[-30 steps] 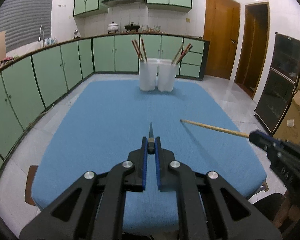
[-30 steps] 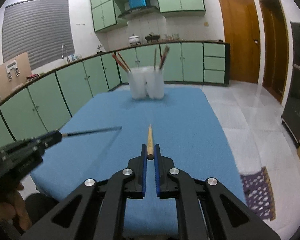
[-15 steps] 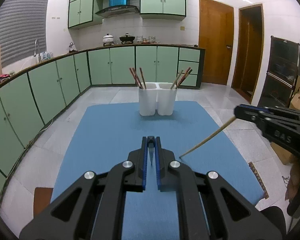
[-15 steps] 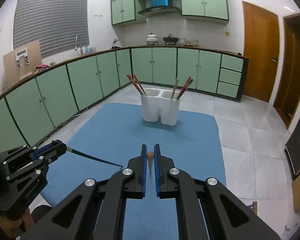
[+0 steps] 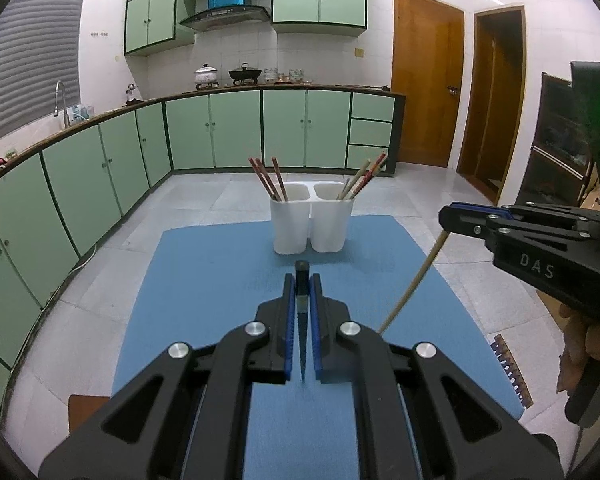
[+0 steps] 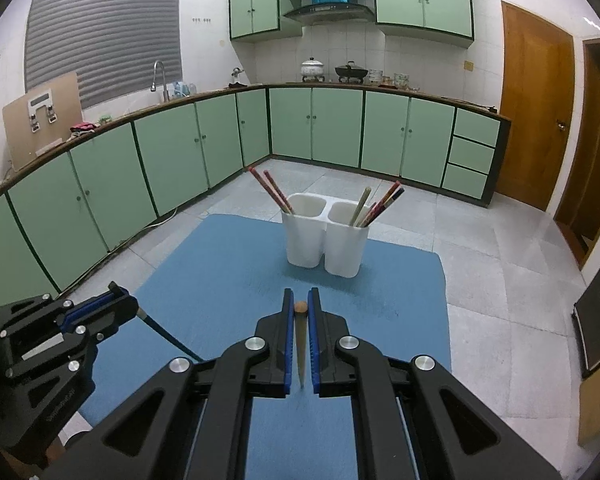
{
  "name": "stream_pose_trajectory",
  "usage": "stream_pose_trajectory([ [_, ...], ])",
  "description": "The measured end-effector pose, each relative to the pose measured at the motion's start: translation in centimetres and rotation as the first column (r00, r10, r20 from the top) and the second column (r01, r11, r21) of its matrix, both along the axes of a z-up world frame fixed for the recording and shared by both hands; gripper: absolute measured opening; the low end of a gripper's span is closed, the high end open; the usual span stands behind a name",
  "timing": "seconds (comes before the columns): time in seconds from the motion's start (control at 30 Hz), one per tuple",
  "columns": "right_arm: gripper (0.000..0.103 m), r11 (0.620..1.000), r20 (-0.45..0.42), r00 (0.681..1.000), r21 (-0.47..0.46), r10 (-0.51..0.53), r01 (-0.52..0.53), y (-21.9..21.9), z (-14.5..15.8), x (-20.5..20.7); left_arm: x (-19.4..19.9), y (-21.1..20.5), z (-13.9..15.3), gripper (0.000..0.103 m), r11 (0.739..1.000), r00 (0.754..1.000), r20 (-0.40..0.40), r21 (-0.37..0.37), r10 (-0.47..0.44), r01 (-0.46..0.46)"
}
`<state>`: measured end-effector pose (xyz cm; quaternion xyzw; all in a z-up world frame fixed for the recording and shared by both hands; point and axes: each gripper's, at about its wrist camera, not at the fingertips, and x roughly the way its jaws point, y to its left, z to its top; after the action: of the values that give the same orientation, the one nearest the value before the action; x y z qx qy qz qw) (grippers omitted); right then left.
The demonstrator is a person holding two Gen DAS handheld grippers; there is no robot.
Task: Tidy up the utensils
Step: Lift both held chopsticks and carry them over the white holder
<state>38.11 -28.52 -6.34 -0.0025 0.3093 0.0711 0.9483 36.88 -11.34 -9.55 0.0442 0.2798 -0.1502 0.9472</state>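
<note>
1. The left gripper point(image 5: 302, 280) is clenched on a dark, tapering chopstick point(image 5: 302, 320), held above the blue cloth-covered table point(image 5: 204, 280).
2. The right gripper point(image 6: 300, 300) grasps a pale wooden chopstick point(image 6: 300, 340).
3. The white two-compartment plastic holder point(image 6: 326, 240) stands at the far edge, with chopsticks in both compartments.
</note>
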Motion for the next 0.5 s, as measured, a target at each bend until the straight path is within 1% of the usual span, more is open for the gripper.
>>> stream_pose_trajectory([
  [0.17,0.007,1.000,0.005,1.000,-0.010,0.001,-0.001,-0.5,1.3,1.1,2.2,-0.2,1.6,0.006,1.000,1.000,0.000,-0.003,-0.017,0.017],
  [0.33,0.007,1.000,0.016,1.000,-0.007,0.008,-0.007,-1.0,4.2,3.2,4.6,-1.0,3.9,0.006,0.999,0.999,0.018,0.016,-0.032,0.032],
  [0.5,0.007,1.000,0.034,0.999,-0.007,0.010,-0.010,-1.4,7.6,6.0,7.0,-1.8,6.5,0.006,0.998,0.998,0.012,-0.015,-0.059,0.059],
])
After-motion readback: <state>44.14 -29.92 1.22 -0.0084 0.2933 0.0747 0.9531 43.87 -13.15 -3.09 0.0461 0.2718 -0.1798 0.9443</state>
